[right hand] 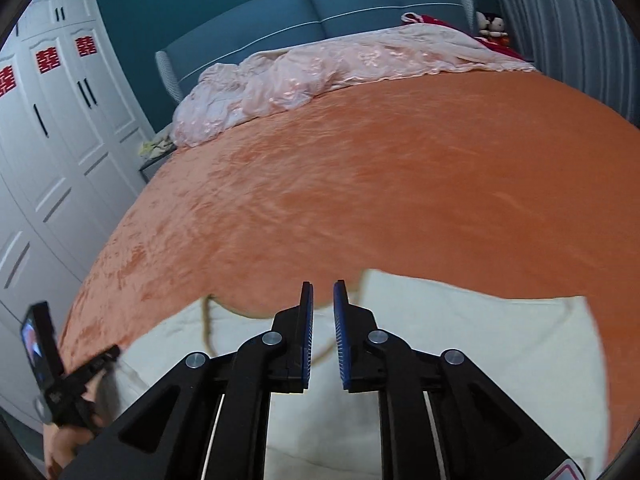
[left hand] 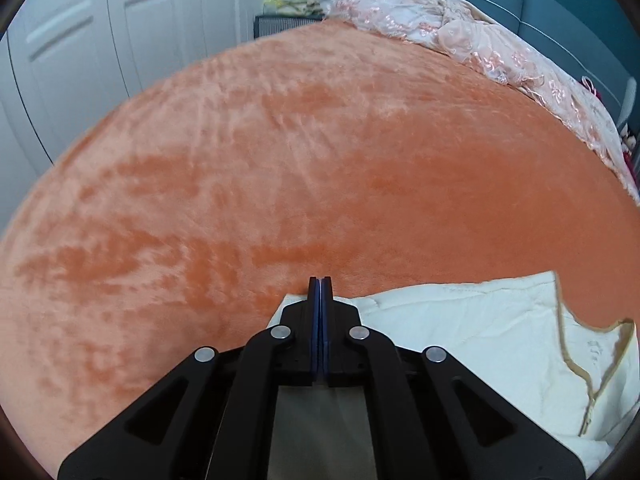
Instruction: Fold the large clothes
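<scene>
A cream quilted garment (left hand: pixel 480 332) with a tan-trimmed zip edge lies flat on the orange blanket (left hand: pixel 280 160), near the front edge of the bed. My left gripper (left hand: pixel 320 280) is shut, pad against pad, its tips poking just past the garment's far left corner; I see no cloth between the pads. In the right wrist view the same garment (right hand: pixel 460 340) spreads under my right gripper (right hand: pixel 323 286), whose blue pads stand slightly apart with nothing between them. The left gripper (right hand: pixel 114 351), held by a hand, shows at the garment's left edge.
A crumpled pink quilt (right hand: pixel 320 72) lies along the blue headboard (right hand: pixel 320 4). White wardrobe doors (right hand: pixel 52 140) run along the left side of the bed. A small nightstand with clutter (left hand: pixel 288 12) sits beside the headboard. Soft toys (right hand: pixel 494 24) rest at the far right corner.
</scene>
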The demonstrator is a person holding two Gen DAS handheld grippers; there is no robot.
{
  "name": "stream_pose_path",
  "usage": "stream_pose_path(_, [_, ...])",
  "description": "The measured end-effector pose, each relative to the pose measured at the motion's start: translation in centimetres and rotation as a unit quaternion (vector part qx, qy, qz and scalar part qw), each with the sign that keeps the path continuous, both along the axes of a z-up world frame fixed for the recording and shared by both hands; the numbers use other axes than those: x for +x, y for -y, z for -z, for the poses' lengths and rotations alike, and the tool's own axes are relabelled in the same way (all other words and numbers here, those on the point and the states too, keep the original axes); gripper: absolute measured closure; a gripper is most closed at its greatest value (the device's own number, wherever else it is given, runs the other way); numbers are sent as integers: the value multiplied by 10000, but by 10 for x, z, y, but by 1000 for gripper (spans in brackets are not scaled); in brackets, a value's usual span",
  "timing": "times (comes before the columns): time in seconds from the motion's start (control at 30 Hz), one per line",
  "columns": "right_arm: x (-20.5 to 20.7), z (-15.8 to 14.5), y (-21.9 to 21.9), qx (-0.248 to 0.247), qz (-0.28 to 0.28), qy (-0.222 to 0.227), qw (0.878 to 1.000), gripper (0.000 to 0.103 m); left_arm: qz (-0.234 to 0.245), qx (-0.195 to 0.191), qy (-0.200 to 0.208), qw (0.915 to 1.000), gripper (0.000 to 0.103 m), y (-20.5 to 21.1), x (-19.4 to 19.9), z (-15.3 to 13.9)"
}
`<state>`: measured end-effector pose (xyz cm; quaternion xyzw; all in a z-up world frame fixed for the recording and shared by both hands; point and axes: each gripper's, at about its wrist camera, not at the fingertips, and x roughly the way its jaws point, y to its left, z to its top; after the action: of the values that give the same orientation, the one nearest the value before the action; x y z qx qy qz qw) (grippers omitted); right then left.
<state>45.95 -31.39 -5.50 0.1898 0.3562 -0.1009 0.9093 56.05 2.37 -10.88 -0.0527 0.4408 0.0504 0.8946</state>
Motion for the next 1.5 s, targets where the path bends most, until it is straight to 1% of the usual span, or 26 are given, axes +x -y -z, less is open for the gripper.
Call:
stream_pose_path(0.07, [-22, 7, 38, -173, 338, -259, 9989, 88, 476, -92, 254, 9985, 103, 29, -14, -28])
stream_pose_path(0.13, [-38, 16, 73, 17, 686, -405, 9968, 86, 1086, -280, 325, 9932, 99, 73, -21, -52])
stream_pose_path(0.17, [-45, 22, 89, 152, 872, -470, 9950, 86, 1392, -416, 290, 9890, 88, 98, -23, -60])
stream_pose_path(0.2, [-50, 27, 103, 303, 1051, -528, 9926, 82, 1674, -553, 218, 9841, 67, 124, -24, -66])
stream_pose_path(0.23, [-56, 33, 114, 440, 1227, -551, 9899, 79, 1892, -657, 141, 9796, 58, 147, -24, -68])
stream_pose_path(0.27, [-60, 37, 124, 561, 1373, -551, 9874, 68, 2056, -704, 106, 9760, 55, 170, -26, -67])
stream_pose_path(0.3, [-64, 43, 132, 630, 1467, -601, 9853, 57, 2231, -640, 59, 9727, 55, 194, -27, -64])
stream_pose_path(0.4, [-60, 58, 140, 894, 1287, -820, 9842, 57, 2672, -456, -448, 9615, 56, 259, -23, -38])
stream_pose_path(0.43, [-58, 62, 140, 932, 1138, -895, 9851, 61, 2707, -484, -615, 9595, 56, 274, -21, -28])
stream_pose_path(0.47, [-56, 64, 137, 892, 1013, -914, 9866, 72, 2728, -522, -716, 9580, 56, 284, -19, -21])
stream_pose_path(0.5, [-57, 63, 136, 762, 999, -891, 9881, 84, 2671, -476, -795, 9592, 61, 292, -17, -14])
stream_pose_path(0.53, [-57, 61, 134, 684, 963, -832, 9895, 87, 2641, -427, -846, 9598, 69, 298, -16, -9])
stream_pose_path(0.57, [-60, 58, 132, 632, 939, -752, 9907, 91, 2661, -420, -901, 9588, 96, 304, -16, -5])
stream_pose_path(0.6, [-64, 54, 131, 541, 925, -655, 9921, 93, 2674, -403, -959, 9580, 103, 309, -15, -2])
stream_pose_path(0.73, [-67, 51, 122, 72, 1022, -655, 9926, 95, 2483, -12, -698, 9662, 103, 318, -20, 5])
stream_pose_path(0.83, [-64, 65, 124, 105, 1096, -852, 9903, 96, 2248, -30, -723, 9717, 103, 308, -14, 17])
stream_pose_path(0.9, [-61, 72, 125, 72, 1093, -979, 9892, 95, 2274, -118, -694, 9713, 103, 303, -11, 22])
stream_pose_path(1.03, [-57, 78, 127, -38, 1159, -1087, 9873, 93, 2400, 168, -487, 9694, 103, 307, -17, 24])
stream_pose_path(1.1, [-65, 72, 132, 61, 1444, -855, 9858, 86, 2367, 198, -446, 9704, 103, 304, -17, 21])
stream_pose_path(1.17, [-80, 53, 134, -103, 1885, -496, 9808, 80, 2241, 197, -271, 9740, 103, 290, -19, 9])
stream_pose_path(1.23, [-91, 24, 128, -390, 2079, -117, 9773, 79, 2183, 297, 50, 9754, 102, 266, -21, -9])
stream_pose_path(1.3, [-79, 3, 111, -411, 1502, 78, 9878, 81, 2076, 590, 311, 9759, 102, 238, -20, -24])
stream_pose_path(1.37, [-52, -4, 85, -203, 580, 1, 9981, 84, 1953, 657, 304, 9781, 102, 210, -13, -30])
stream_pose_path(1.43, [-17, 7, 48, 249, -436, -359, 9981, 91, 1775, 523, 44, 9827, 102, 184, 0, -24])
stream_pose_path(1.47, [-2, 16, 30, 422, -798, -502, 9946, 96, 1680, 419, -50, 9849, 102, 175, 4, -21])
stream_pose_path(1.5, [10, 24, 13, 388, -1002, -646, 9921, 97, 1646, 298, -162, 9858, 102, 168, 8, -17])
